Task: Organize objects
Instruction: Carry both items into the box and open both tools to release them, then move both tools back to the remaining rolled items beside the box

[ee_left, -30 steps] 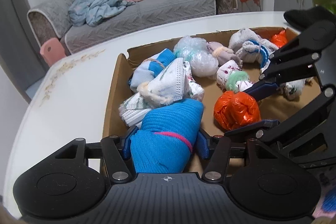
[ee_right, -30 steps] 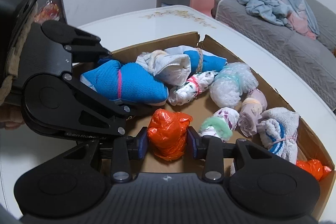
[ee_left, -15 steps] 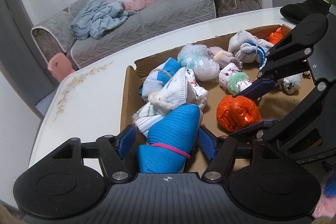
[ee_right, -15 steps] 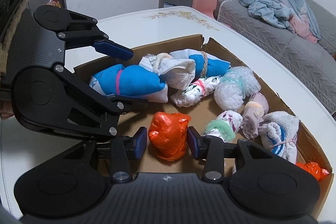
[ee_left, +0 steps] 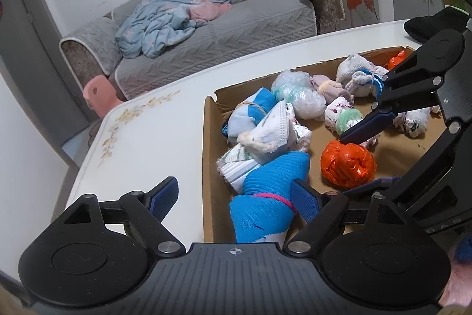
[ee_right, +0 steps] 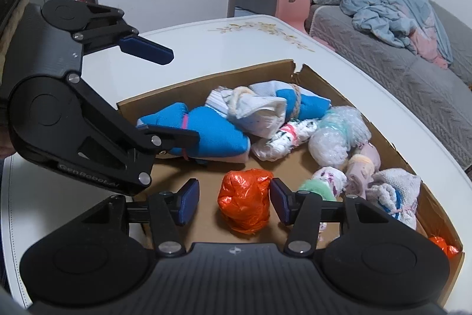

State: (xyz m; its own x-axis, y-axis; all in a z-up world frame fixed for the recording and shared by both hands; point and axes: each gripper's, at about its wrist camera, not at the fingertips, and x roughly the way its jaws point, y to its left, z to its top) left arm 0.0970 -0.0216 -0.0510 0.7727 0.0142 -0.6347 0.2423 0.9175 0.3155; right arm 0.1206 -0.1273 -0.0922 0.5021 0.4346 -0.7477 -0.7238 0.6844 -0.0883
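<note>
A shallow cardboard box [ee_left: 209, 143] [ee_right: 206, 78] on the white table holds several rolled socks and bagged bundles. A blue sock roll with a pink band [ee_left: 271, 188] [ee_right: 206, 135] lies in the box's near corner, between the jaws of my left gripper [ee_left: 234, 197] [ee_right: 165, 92]. Those jaws are opening; the left pad stands well clear over the table and the right pad is beside the roll. An orange plastic bundle [ee_right: 244, 202] [ee_left: 348, 164] rests on the box floor between the opening jaws of my right gripper [ee_right: 234, 202] [ee_left: 362, 157], with a gap at the left pad.
More bundles fill the box: a white sock roll [ee_left: 274, 132], a clear plastic bag ball [ee_left: 298, 96], a second orange bundle [ee_right: 442, 245] in the far corner. A grey sofa [ee_left: 236, 28] with a blue blanket and a pink stool [ee_left: 98, 92] stand beyond the table [ee_left: 147, 138].
Both grippers have let go. The left jaws spread wide off the blue sock roll and pulled up and back. The right jaws parted from the orange bundle, which stays on the box floor.
</note>
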